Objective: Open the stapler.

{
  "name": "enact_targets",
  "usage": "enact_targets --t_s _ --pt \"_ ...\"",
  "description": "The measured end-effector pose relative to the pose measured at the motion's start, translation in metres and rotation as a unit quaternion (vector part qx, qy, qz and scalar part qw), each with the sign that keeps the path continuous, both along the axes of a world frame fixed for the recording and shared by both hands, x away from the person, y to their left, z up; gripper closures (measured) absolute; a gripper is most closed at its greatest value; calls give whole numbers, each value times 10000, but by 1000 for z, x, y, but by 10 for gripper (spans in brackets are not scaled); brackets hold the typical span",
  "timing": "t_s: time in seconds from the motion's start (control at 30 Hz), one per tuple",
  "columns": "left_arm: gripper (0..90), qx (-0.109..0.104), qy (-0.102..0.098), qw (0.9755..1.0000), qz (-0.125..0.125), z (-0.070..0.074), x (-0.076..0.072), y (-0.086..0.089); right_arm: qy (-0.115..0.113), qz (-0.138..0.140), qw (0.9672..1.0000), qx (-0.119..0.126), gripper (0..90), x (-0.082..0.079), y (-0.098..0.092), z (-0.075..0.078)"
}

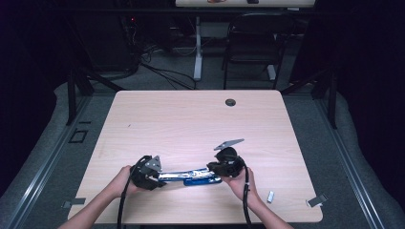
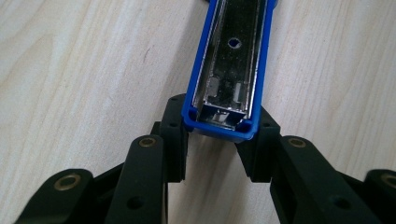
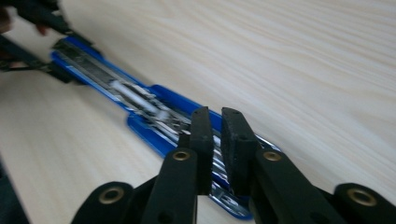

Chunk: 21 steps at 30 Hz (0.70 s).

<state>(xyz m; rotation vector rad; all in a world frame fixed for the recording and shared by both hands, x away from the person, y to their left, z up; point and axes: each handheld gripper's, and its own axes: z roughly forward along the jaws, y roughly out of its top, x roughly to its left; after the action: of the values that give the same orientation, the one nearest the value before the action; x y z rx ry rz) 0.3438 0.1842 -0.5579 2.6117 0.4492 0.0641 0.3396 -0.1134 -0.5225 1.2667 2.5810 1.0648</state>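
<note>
A blue stapler (image 1: 191, 176) lies swung open flat on the wooden table (image 1: 191, 119), near the front edge. My left gripper (image 1: 155, 177) is shut on the stapler's left end. In the left gripper view its pads (image 2: 175, 135) press both sides of the blue arm (image 2: 231, 70), whose metal channel faces up. My right gripper (image 1: 212, 168) hovers over the stapler's right half. In the right gripper view its jaws (image 3: 217, 116) stand shut, tips nearly touching, just above the shiny magazine (image 3: 140, 100). I see nothing between them.
A small silver piece (image 1: 270, 196) lies on the table to the right of the person's right hand. A metal clip (image 1: 316, 201) sits at the front right corner. A cable hole (image 1: 230, 102) is at the far side, and a chair (image 1: 253, 43) stands beyond.
</note>
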Motion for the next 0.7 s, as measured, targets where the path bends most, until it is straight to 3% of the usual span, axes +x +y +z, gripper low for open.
enact_targets --t_s 0.13,0.23,0.43,0.7 --pt "668 -16 -4 10000 -8 0 0 0 86 431 9990 -62 900 0 30 -11" --pt "667 -19 -7 10000 -12 0 0 1 67 529 9986 -6 900 1 45 -18" --pt "667 -53 2 10000 -17 0 1 1 6 694 9974 165 900 3 61 -20" --pt "665 -21 22 10000 8 -1 1 1 140 898 9956 207 900 6 78 -20"
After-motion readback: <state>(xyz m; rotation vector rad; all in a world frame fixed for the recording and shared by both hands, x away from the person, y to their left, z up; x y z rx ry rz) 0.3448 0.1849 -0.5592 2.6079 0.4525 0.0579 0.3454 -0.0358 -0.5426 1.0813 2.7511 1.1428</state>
